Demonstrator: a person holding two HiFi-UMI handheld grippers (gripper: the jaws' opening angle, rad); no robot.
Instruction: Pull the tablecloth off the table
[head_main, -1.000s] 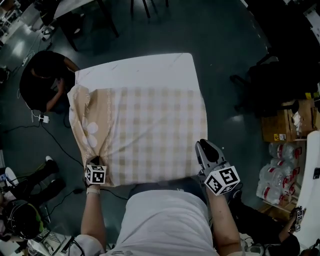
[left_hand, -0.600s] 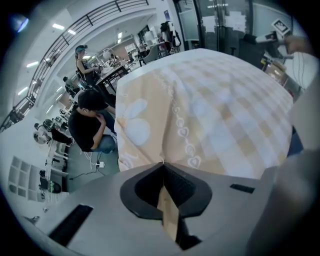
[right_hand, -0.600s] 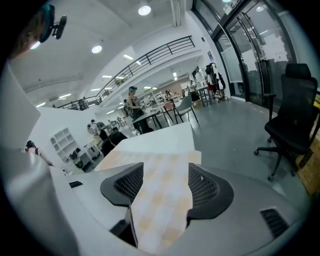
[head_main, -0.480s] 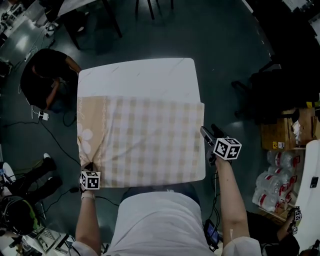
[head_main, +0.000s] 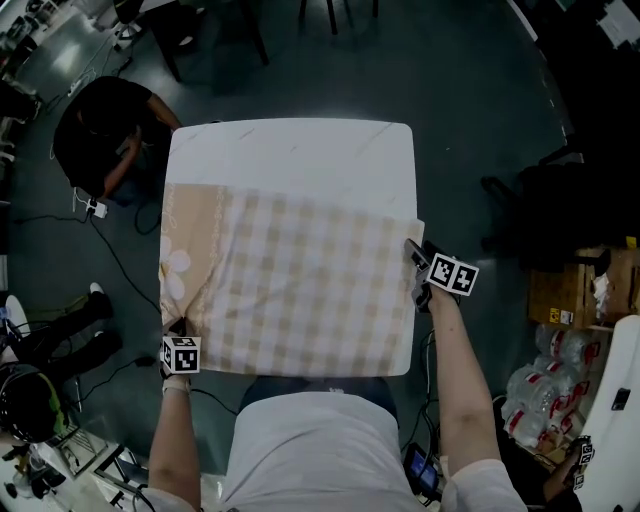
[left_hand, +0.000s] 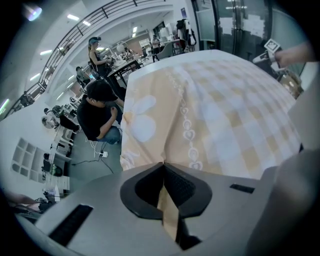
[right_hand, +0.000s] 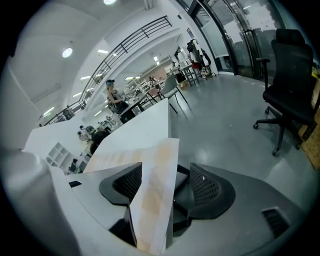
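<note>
The checked tablecloth (head_main: 300, 290) lies on the white worktop (head_main: 290, 150) and covers its near part; the far strip of the worktop is bare. The left claw (left_hand: 162, 167) is closed on a fold of the cloth at the near left corner. The right claw (right_hand: 167, 177) is at the right edge of the cloth. Its jaws have just been opening and stand wide apart, with the far right corner of the cloth between them, but they do not clamp it.

The step in hand seems to be a second hold, on the right side. To do it well, the person should bring the right claw further over the edge, so that the cloth sits deep between the pads, and close it fully before any pull. The left claw should hold firm meanwhile. Then both hands should pull together toward the person, evenly and low. A pull from the left side alone would probably turn the cloth and bunch it.
</note>
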